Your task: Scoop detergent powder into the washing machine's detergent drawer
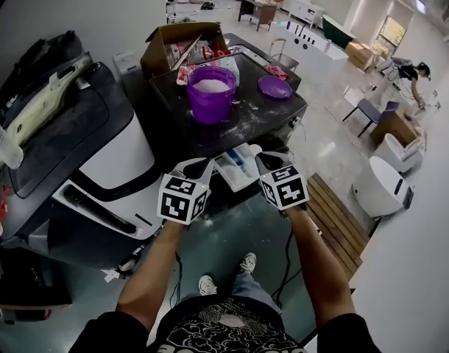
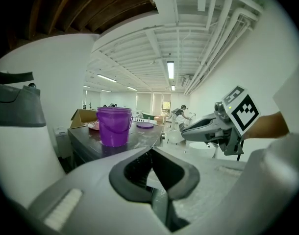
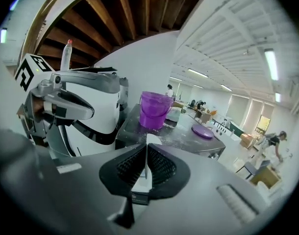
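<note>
The left gripper has its jaws closed, the ribbed pads meeting at the tips with nothing between them. The right gripper has its jaws drawn almost together on a thin white piece that runs between the pads and pokes out just past the tips; what the piece is cannot be told.

The purple bucket stands on the dark top of the washing machine, upright and open, with white detergent powder inside it. Loose powder is scattered on the top around the bucket. The purple lid lies flat to the right of the bucket, apart from it. An open cardboard box sits behind the bucket, to its left.

The white detergent drawer is pulled out from the machine's front, below the bucket and on the person's side of it. Both grippers hang on the near side of the bucket, well short of it, one at each side of the drawer, the right one's tips just beside the drawer.
</note>
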A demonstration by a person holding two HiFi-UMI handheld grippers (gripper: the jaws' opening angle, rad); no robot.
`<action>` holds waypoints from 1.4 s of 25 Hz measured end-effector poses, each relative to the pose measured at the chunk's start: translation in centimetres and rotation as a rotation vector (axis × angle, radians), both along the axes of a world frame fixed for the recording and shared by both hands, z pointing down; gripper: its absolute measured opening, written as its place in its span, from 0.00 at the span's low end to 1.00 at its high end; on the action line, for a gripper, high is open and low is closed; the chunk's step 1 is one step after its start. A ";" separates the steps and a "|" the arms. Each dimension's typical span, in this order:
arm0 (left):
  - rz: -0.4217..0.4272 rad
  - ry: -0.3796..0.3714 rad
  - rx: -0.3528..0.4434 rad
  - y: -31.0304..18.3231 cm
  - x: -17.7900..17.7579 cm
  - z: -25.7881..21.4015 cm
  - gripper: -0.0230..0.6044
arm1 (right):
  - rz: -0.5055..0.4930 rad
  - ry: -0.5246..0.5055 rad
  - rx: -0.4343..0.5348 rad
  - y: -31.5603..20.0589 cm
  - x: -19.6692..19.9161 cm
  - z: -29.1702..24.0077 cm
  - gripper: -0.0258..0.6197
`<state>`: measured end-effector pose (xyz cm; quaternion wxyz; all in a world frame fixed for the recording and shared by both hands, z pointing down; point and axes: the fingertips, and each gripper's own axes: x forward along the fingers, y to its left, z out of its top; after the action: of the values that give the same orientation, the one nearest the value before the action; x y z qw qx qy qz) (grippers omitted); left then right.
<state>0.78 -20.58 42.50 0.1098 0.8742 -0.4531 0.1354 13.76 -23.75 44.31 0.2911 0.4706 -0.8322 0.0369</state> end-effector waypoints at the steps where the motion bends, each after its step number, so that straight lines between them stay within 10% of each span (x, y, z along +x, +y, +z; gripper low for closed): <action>1: 0.001 0.001 -0.001 -0.1 0.0 -0.2 0.04 | 0.013 -0.017 0.001 0.2 0.2 -0.2 0.09; 35: -0.213 -0.086 0.060 0.6 1.3 -5.3 0.04 | 0.000 -0.326 0.055 1.5 4.9 -6.9 0.09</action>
<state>2.04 -19.96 37.20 0.0777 0.8173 -0.5517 0.1468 18.67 -22.21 37.45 0.1394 0.4662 -0.8690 0.0899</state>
